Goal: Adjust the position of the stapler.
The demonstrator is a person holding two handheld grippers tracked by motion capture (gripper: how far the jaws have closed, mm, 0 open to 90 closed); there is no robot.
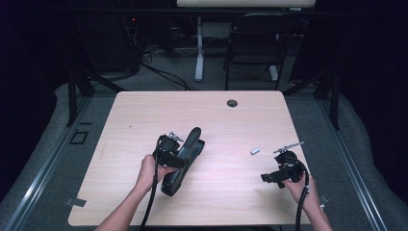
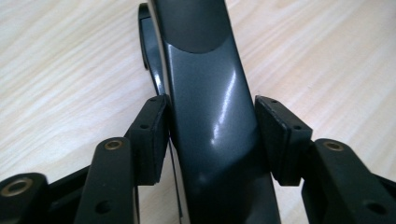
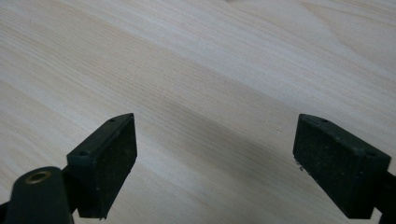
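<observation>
The pale wooden table (image 1: 207, 110) carries a long, glossy black curved plastic object (image 1: 185, 159), lying left of centre with one end raised toward the far side. The left gripper (image 2: 212, 140) straddles its narrow neck, pads pressed against both flanks, probably to steady it or lift it. The right gripper (image 1: 269, 177) waits near the right edge, jaws spread wide over bare wood, seemingly free to help. A small silver metal piece (image 1: 255, 150) lies just beyond it, untouched.
</observation>
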